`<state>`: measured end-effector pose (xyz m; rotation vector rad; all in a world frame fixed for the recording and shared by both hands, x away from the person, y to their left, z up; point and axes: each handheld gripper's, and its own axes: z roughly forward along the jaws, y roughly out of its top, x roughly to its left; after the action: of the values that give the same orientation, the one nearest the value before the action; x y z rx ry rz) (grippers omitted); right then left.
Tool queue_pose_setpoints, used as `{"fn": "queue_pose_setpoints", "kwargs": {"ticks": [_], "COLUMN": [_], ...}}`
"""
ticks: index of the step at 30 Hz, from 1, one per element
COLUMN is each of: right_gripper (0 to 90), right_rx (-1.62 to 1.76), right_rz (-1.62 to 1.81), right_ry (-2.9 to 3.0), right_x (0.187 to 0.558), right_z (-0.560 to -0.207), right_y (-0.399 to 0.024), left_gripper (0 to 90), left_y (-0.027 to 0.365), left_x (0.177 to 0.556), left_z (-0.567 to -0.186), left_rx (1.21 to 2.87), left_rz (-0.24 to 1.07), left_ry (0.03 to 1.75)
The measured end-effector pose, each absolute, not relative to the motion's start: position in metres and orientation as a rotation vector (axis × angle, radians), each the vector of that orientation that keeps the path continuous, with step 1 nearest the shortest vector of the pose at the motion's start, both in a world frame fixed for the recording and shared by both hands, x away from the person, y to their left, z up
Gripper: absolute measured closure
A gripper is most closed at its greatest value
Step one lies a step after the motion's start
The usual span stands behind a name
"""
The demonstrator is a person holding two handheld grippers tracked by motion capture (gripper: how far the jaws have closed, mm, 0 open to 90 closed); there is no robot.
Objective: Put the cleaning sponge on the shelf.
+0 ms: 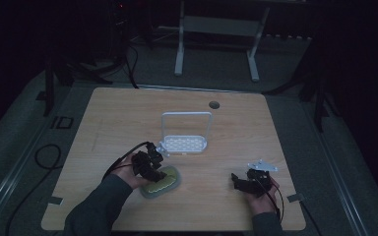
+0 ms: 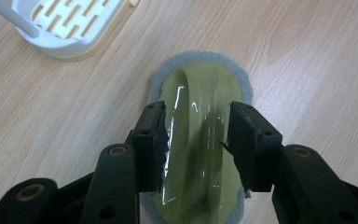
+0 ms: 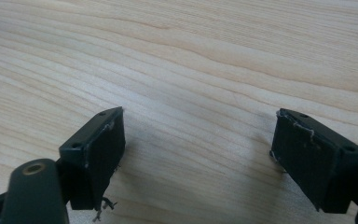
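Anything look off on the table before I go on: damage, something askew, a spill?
No spill, nothing tipped. The scrubber lies flat, the white rack stands upright. One oddity: the right tool has frayed pads, with loose threads hanging from the lower edge of one. The left tool straddles the scrubber.

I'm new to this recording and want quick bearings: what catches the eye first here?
The yellow-green scrubber with a grey pad stands out, lying at the near left of the wooden table, with the left gripper lowered over it, jaws straddling its glossy handle. Just beyond it sits a white slotted rack with a tall hoop handle. At the near right, the right gripper hangs open over bare wood.
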<state>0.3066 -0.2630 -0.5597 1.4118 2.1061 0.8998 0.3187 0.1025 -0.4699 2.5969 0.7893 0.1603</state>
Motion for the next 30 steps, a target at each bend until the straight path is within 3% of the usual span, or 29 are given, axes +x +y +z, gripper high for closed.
{"fn": "queue_pose_setpoints", "kwargs": {"ticks": [30], "right_gripper": [16.9], "right_rx": [1.411], "right_rz": [0.9], "right_ry": [2.106], "right_x": [0.3066], "right_z": [-0.5597], "right_y": [-0.263], "left_gripper": [58.9], "left_y": [0.0945], "left_x": [0.3282], "left_z": [-0.4723], "left_rx": [2.713], "left_rz": [0.078], "left_ry": [0.78]}}
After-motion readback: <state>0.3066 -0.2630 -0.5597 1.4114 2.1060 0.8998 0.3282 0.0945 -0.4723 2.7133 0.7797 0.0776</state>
